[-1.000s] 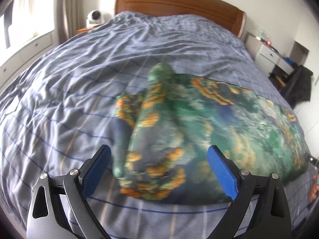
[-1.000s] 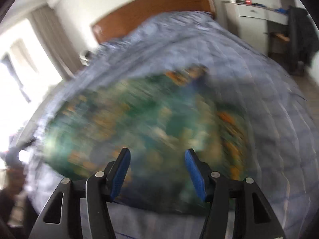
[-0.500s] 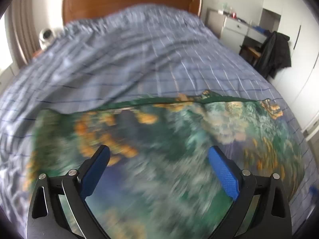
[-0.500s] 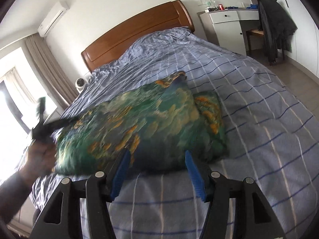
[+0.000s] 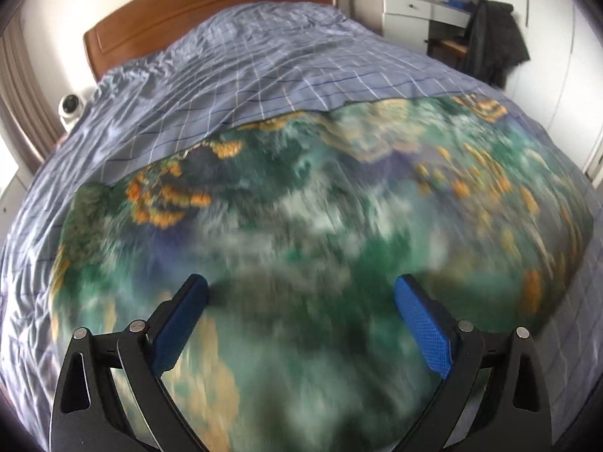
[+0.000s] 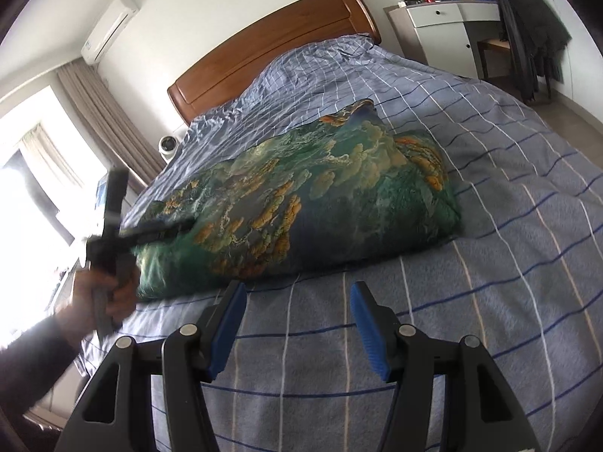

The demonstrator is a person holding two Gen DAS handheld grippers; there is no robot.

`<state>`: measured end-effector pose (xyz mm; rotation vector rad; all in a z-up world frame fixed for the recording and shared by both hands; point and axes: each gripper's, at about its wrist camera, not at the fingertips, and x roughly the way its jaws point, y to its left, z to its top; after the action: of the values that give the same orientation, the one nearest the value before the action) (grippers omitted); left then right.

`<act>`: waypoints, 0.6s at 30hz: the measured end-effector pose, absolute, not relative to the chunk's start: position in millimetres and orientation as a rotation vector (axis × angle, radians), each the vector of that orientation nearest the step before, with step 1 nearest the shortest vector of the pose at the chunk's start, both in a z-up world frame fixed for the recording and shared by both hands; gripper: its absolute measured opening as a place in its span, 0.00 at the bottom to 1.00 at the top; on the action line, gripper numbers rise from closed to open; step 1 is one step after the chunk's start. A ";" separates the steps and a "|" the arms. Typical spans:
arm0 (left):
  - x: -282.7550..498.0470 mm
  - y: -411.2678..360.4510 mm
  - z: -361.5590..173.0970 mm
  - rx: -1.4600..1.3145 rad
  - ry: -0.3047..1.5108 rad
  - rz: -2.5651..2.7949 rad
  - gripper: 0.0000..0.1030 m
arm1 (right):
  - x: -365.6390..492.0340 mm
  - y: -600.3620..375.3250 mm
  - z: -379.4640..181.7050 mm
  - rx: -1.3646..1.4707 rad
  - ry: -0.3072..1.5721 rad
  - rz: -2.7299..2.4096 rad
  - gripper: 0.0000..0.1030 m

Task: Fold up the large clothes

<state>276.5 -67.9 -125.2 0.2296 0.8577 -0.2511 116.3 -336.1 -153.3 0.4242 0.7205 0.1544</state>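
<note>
Pulled back from the garment since half a second ago, the right gripper (image 6: 297, 324) now hovers over bare bedspread, its blue ribbed pads spread apart and holding nothing. Just beyond it, the folded garment (image 6: 301, 203), a soft green fabric printed with orange and cream patches, lies as a thick rounded bundle across the bed (image 6: 508, 263). At the bundle's left end, the left gripper (image 5: 301, 324) hangs low over the cloth, jaws wide apart and empty, the print blurred beneath it. Wrinkled blue bedspread with a thin white and dark grid covers the mattress. A curved wooden headboard (image 6: 271, 56) and a white dresser (image 6: 441, 26) stand behind.
</note>
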 end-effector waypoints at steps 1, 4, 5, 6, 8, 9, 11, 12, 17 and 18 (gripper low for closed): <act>266.5 -65.7 -125.7 0.223 0.855 -0.247 0.97 | 115.1 -335.4 -152.7 0.430 0.717 0.154 0.57; 251.2 -59.8 -124.8 0.186 0.845 -0.235 0.97 | 111.4 -330.4 -152.5 0.427 0.719 0.159 0.57; 246.4 -59.4 -124.9 0.182 0.840 -0.234 0.97 | 110.9 -328.2 -153.1 0.418 0.726 0.159 0.57; 247.0 -59.5 -125.4 0.183 0.838 -0.232 0.97 | 110.2 -325.4 -153.9 0.409 0.734 0.160 0.57; 240.6 -61.8 -127.4 0.187 0.839 -0.232 0.97 | 108.3 -320.0 -155.0 0.404 0.748 0.165 0.57; 238.7 -62.3 -128.4 0.186 0.843 -0.235 0.97 | 107.1 -317.6 -154.9 0.403 0.750 0.167 0.57; 234.1 -63.5 -130.3 0.190 0.848 -0.244 0.98 | 104.4 -313.2 -154.0 0.404 0.749 0.170 0.57; 230.2 -64.9 -131.4 0.202 0.850 -0.247 0.98 | 103.0 -311.4 -153.6 0.407 0.748 0.171 0.57; 205.7 -72.0 -131.7 0.252 0.852 -0.279 0.98 | 97.1 -306.5 -153.7 0.400 0.752 0.170 0.57; 201.1 -73.9 -129.2 0.253 0.844 -0.291 0.98 | 96.5 -307.4 -154.0 0.399 0.754 0.161 0.58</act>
<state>201.1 -73.9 -129.2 0.2526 0.8438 -0.2909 96.5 -307.4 -154.0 0.3987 0.7544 0.1615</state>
